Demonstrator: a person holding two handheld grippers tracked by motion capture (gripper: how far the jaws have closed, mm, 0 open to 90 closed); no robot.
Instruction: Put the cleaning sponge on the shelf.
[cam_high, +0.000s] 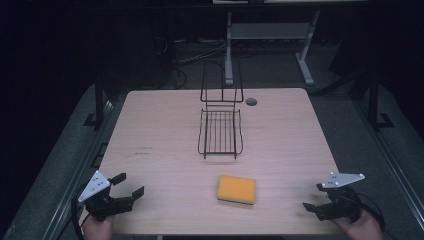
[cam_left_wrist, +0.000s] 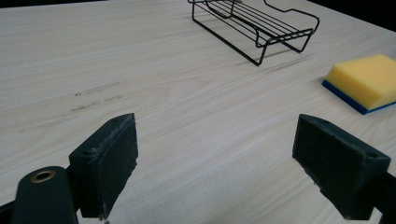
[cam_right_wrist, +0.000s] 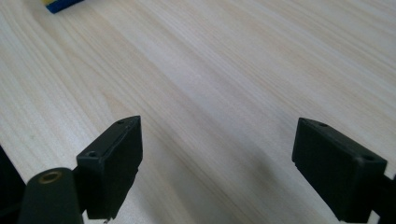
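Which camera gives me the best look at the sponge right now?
The high view: the whole sponge lies flat on the table, unobstructed, in front of the wire rack. The left gripper view shows most of it at the right edge, with its blue underside. The right gripper view catches just a corner.

Right tongs (cam_right_wrist: 217, 158) wide apart over bare pale wooden table (cam_right_wrist: 224, 70), yellow-and-blue sponge (cam_right_wrist: 60, 4) corner at top left.
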